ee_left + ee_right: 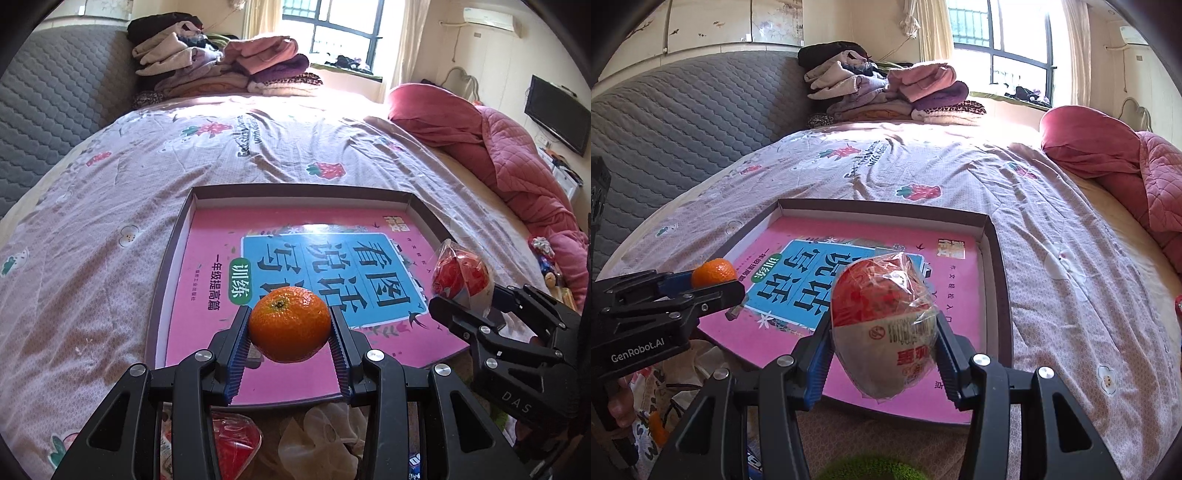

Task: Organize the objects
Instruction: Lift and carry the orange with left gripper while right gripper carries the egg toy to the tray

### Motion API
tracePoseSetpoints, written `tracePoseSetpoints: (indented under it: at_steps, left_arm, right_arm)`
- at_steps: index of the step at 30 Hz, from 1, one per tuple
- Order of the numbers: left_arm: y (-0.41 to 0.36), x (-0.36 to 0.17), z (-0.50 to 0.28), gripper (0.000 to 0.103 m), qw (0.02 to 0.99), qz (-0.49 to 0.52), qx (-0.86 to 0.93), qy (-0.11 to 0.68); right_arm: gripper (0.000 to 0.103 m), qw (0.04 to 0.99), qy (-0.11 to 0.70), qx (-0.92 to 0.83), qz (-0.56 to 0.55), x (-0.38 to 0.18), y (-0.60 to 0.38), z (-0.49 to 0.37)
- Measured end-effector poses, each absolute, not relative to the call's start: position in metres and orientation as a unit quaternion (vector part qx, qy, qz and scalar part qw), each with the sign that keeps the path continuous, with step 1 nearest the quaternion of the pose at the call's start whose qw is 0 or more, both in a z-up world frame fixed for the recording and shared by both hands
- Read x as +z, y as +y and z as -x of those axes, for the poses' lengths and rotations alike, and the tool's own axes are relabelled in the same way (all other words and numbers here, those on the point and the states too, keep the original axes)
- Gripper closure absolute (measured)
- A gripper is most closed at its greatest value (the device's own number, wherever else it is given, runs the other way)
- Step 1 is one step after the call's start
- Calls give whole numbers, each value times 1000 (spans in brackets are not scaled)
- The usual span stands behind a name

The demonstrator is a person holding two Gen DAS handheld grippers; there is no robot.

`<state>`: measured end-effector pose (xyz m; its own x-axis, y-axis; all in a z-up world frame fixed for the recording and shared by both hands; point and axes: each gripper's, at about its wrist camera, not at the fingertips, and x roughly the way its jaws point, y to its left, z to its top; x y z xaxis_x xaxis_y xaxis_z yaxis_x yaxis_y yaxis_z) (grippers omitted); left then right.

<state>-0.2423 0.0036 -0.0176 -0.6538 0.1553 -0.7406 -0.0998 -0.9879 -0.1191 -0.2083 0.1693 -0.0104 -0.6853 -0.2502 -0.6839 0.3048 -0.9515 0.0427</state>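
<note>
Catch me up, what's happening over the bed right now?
A person is working with two handheld tongs over a shallow box lying on the bed. The left tongs are shut on a mandarin orange, and the right tongs are shut on a plastic-wrapped red and white snack packet. Both items hang above the pink book that fills the box; neither has been set down yet.
</note>
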Motion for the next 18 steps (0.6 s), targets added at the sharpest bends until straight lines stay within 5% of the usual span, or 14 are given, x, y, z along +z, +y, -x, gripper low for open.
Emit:
tracePoseSetpoints:
  at_steps: [18]
  left_arm:
    - [17, -44, 259, 61, 83, 453, 887, -28]
  right_arm:
    - [52, 148, 41, -906, -394, -31, 163, 215]
